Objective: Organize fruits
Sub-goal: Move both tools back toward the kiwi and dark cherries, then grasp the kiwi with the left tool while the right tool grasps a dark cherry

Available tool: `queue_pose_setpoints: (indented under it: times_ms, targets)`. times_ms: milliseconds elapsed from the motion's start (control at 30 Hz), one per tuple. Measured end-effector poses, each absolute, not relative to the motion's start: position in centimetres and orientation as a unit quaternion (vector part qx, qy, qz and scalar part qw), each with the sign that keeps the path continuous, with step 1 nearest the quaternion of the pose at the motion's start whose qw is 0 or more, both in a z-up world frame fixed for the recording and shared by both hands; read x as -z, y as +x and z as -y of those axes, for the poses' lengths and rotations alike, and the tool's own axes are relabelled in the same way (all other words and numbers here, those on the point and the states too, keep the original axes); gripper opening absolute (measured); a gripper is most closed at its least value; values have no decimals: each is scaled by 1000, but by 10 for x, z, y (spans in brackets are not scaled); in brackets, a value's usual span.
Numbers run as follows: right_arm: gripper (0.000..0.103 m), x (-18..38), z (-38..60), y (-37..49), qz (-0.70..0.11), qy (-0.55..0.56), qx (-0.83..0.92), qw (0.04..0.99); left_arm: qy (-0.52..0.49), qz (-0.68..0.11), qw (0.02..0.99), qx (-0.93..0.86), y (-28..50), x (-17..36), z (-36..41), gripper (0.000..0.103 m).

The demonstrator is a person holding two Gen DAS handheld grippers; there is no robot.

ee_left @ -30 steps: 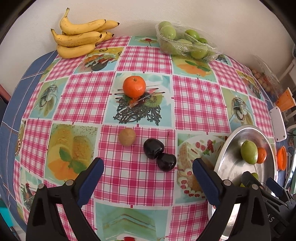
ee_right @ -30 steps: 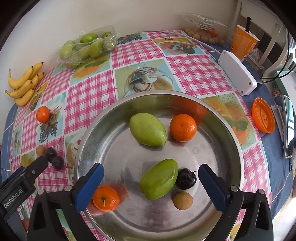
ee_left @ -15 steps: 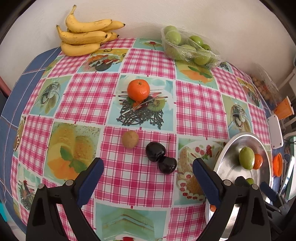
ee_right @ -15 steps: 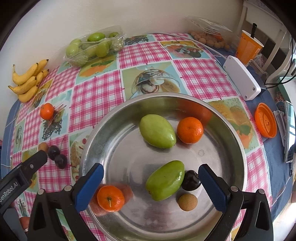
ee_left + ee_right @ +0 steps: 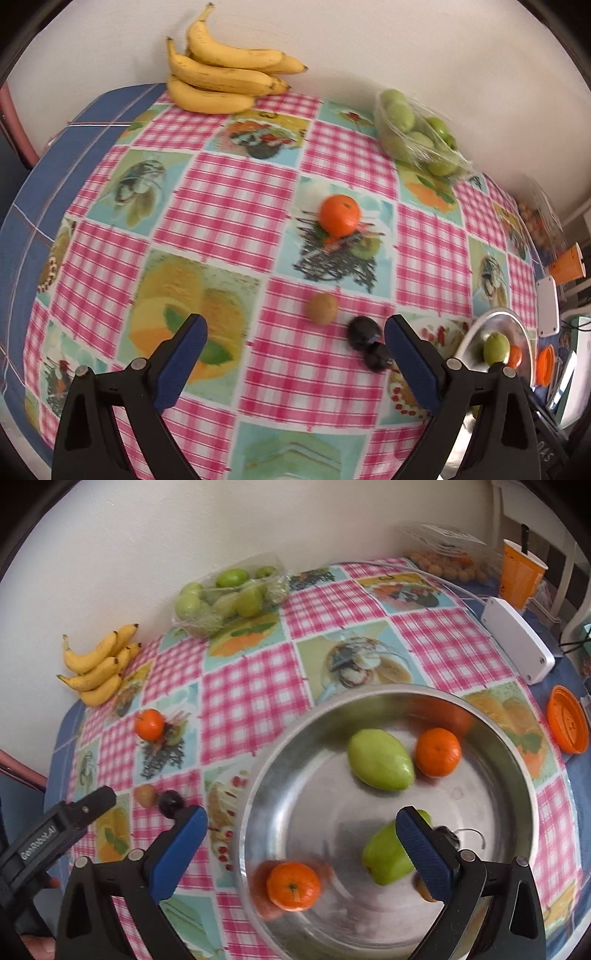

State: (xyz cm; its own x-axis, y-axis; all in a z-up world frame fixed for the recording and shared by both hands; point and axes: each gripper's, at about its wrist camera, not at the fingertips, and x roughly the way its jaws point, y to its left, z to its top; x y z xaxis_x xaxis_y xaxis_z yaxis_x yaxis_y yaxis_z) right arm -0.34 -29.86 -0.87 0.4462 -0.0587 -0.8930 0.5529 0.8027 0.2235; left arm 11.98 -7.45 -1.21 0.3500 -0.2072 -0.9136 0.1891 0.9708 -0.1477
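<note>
Left wrist view: the left gripper hovers over the bench, fingers spread wide and holding nothing. An orange, a small brown fruit and two dark plums lie near the bench's middle; bananas rest at its far edge. Right wrist view: the right gripper, fingers likewise wide apart and empty, hangs above the metal bowl, which contains two green mangoes and two oranges.

left gripper hangs wide open, empty, over the checked surface; brown fruit and dark plums just ahead.
</note>
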Motion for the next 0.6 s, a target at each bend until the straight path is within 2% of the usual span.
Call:
queue_pose_setpoints:
  times_ms: [300, 600]
  targets:
    - [103, -7, 244, 36, -474, 181, 122, 853, -46, -546, 831, 94, 137, 9, 32, 97]
    - [103, 15, 214, 65, -506, 169, 85, 842, -62, -556, 823, 94, 154, 18, 26, 97]
